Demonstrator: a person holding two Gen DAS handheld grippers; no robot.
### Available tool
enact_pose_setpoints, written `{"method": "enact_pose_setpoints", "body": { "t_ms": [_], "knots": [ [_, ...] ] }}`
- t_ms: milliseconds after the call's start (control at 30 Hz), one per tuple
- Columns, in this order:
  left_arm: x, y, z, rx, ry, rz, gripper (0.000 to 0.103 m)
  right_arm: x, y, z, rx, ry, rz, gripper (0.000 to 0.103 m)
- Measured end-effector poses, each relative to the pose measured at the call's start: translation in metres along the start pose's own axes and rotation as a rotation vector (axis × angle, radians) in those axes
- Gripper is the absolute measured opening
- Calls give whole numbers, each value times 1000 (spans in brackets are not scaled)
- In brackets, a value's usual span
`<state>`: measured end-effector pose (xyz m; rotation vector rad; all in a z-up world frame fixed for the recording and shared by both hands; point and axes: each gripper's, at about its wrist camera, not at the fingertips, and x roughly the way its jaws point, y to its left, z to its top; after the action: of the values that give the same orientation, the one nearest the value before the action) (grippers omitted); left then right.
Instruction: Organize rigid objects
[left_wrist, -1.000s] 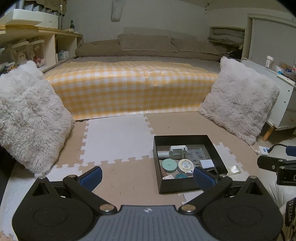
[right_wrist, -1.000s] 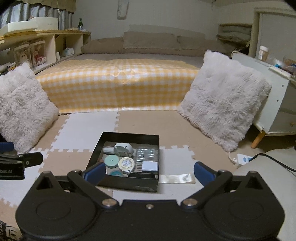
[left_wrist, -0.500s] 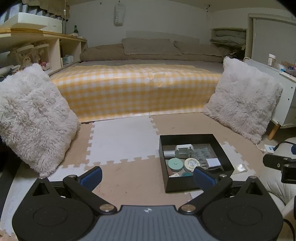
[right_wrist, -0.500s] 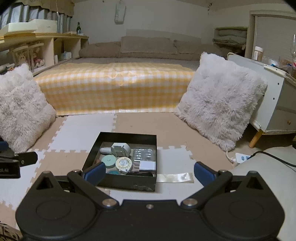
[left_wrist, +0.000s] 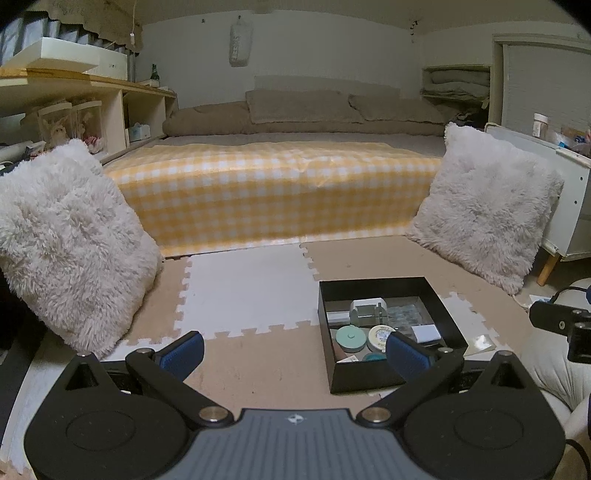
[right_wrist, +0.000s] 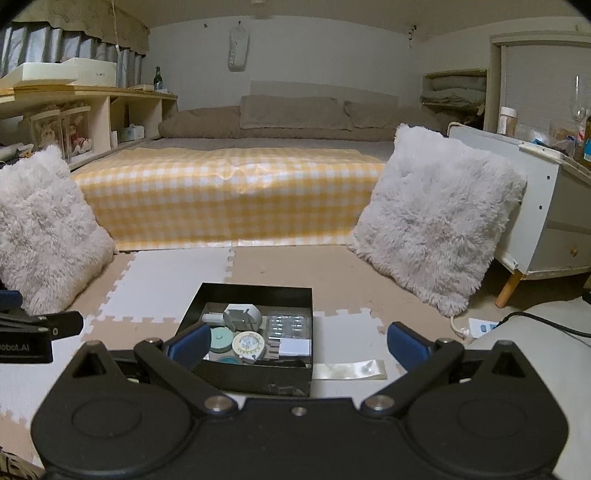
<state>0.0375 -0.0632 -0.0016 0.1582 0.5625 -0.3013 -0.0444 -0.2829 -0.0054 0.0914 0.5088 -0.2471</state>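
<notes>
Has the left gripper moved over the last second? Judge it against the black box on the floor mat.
Yes. In the left wrist view the black box keeps its place on the mat, while more wall shows above the bed: the left gripper has tilted upward, still open.

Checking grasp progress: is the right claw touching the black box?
Apart. The right wrist view shows the right claw wide open, hovering nearer the camera than the black box.

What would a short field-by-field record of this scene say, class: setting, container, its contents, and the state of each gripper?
setting: bedroom floor of foam mat tiles, two fluffy cushions beside a bed
container: open black box on the mat
contents: white plug adapter, mint round tin, cream round tin, white card
left gripper: open, empty
right gripper: open, empty, box in front of it
</notes>
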Motion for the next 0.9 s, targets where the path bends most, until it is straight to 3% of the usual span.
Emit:
{"method": "enact_pose_setpoints", "body": {
  "t_ms": [900],
  "knots": [
    [-5, -1, 1, 5, -22, 9, 103, -2, 1, -1, 3, -9, -3, 103]
  ]
}}
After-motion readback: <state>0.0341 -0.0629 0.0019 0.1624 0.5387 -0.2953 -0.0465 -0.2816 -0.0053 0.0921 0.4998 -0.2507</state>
